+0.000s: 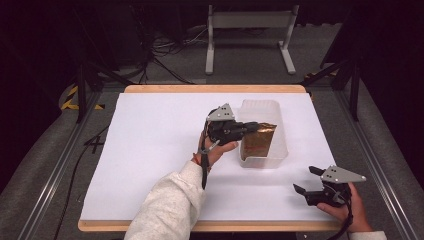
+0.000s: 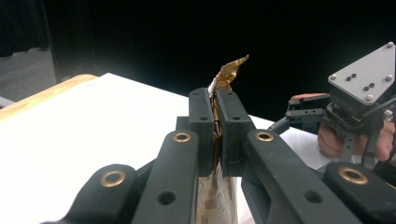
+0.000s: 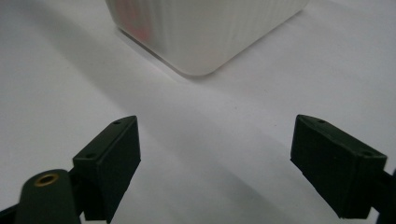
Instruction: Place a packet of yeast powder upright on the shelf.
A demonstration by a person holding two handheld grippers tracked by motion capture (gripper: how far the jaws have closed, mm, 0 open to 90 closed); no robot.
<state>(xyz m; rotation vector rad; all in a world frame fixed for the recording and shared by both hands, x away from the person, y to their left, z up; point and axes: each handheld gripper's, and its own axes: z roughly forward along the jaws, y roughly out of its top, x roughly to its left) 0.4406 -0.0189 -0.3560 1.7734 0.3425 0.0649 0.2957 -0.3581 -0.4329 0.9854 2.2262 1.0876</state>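
High view: the left forearm reaches diagonally across the tabletop (image 1: 150, 150), its left tool (image 1: 248, 127) pinching a gold foil packet (image 1: 257, 141) over the translucent tub (image 1: 280, 150). The right tool (image 1: 308, 180), jaws spread wide, rests near the tabletop's front right corner.

No text, brand, number or sign can be read anywhere. The gold-brown packet (image 1: 258, 141), over the translucent tub (image 1: 265, 134) toward the table's far right, bears reddish printing, but it is too small and blurred to make out. In the left gripper view the packet's (image 2: 216, 196) lower face shows faint marks, equally unreadable.
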